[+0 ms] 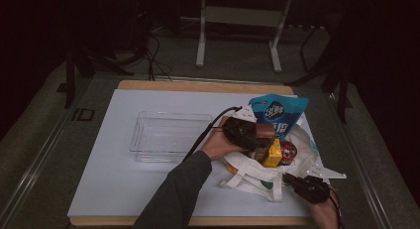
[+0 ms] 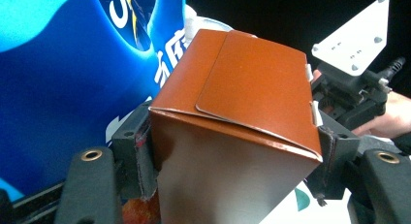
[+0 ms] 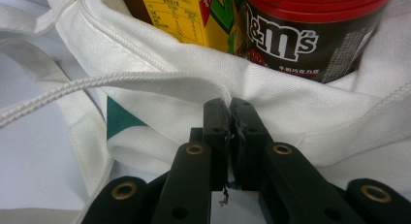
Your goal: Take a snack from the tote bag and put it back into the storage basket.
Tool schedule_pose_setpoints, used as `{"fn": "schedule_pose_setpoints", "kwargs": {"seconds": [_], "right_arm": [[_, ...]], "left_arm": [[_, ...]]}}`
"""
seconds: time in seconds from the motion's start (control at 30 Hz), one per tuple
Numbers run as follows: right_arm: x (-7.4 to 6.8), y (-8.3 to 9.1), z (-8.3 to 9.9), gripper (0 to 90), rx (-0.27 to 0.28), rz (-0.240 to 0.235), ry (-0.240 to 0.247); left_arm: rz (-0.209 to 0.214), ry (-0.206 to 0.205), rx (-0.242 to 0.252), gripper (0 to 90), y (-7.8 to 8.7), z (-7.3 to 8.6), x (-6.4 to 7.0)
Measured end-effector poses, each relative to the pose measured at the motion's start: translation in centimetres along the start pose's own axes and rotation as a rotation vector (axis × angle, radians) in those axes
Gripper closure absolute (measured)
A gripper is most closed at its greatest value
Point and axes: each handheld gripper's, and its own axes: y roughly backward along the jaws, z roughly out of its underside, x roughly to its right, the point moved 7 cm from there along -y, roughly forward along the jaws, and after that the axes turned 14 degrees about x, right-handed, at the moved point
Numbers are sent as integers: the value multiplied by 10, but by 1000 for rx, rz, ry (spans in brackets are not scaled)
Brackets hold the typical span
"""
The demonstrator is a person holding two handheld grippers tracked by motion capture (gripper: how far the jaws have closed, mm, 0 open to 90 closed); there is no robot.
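Note:
A brown carton (image 2: 252, 88) is clamped between the jaws of my left gripper (image 2: 237, 153). In the high view the left gripper (image 1: 260, 132) holds this brown carton (image 1: 266, 129) just above the open mouth of a white tote bag (image 1: 252, 177). Inside the bag stand a yellow carton (image 1: 272, 153) and a red-lidded M&M's tub (image 1: 288, 150). My right gripper (image 1: 293, 180) is at the bag's near right edge. In the right gripper view it (image 3: 229, 115) is shut on the bag's white strap (image 3: 121, 81), with the yellow carton (image 3: 179, 15) and the tub (image 3: 310, 35) close behind.
A blue snack bag (image 1: 277, 110) lies behind the tote bag and fills the left of the left gripper view (image 2: 58, 88). A clear plastic tray (image 1: 168, 135) sits left of centre on the white mat (image 1: 114, 179). Metal frame legs stand beyond the table.

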Motion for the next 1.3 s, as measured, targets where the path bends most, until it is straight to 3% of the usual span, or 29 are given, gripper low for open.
{"fn": "schedule_pose_setpoints", "kwargs": {"seconds": [0.2, 0.43, 0.53, 1.03, 1.3], "right_arm": [[0, 0, 0, 855, -1, -1, 1], [0, 0, 0, 856, 0, -4, -1], [0, 0, 0, 855, 0, -5, -2], [0, 1, 1, 855, 5, -7, -5], [0, 1, 1, 855, 9, -10, -6]], "left_arm": [[-27, -5, 39, 358, -2, -1, 4], [-25, 52, 130, 362, -4, -2, 6], [-27, 57, 150, 363, -5, -3, 7], [-67, 17, 189, 405, 12, -16, 7], [-68, -11, 194, 413, 17, -26, 10]]}}
